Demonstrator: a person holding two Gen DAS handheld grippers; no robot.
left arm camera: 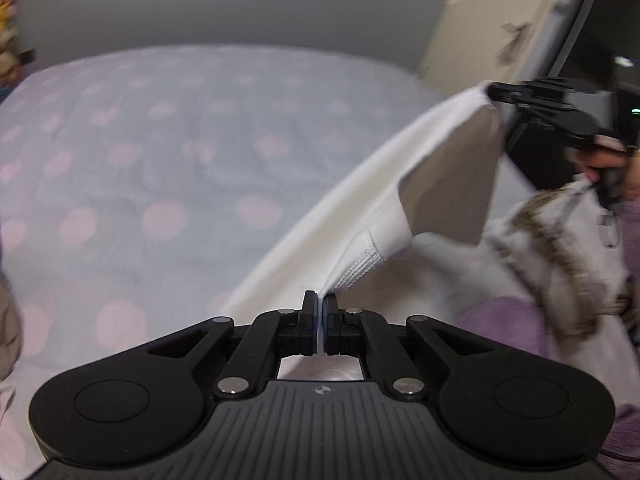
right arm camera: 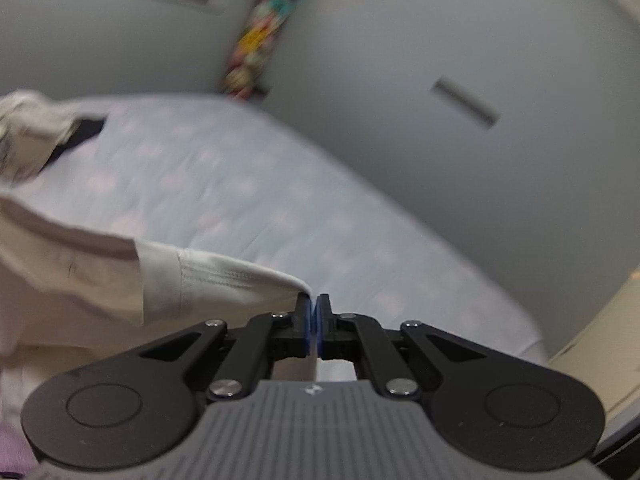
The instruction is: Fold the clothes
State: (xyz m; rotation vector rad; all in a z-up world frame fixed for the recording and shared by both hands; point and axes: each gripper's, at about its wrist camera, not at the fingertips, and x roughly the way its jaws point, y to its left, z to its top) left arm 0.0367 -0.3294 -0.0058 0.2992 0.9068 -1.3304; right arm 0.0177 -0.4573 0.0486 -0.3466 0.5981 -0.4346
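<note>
A white garment [left arm camera: 384, 184] with a stitched hem hangs stretched in the air above the bed. My left gripper [left arm camera: 320, 300] is shut on one hemmed edge of it. My right gripper [right arm camera: 313, 304] is shut on another hemmed edge of the same white garment [right arm camera: 120, 272]. In the left wrist view the right gripper [left arm camera: 496, 94] shows at the upper right, pinching the far corner of the cloth. The views are blurred.
The bed [left arm camera: 160, 160] has a pale blue sheet with pink dots. A patterned grey-white garment [left arm camera: 552, 248] and purple cloth [left arm camera: 512, 328] lie at the right. A crumpled light garment [right arm camera: 32, 132] lies at the bed's far left. Grey walls [right arm camera: 440, 40] stand behind.
</note>
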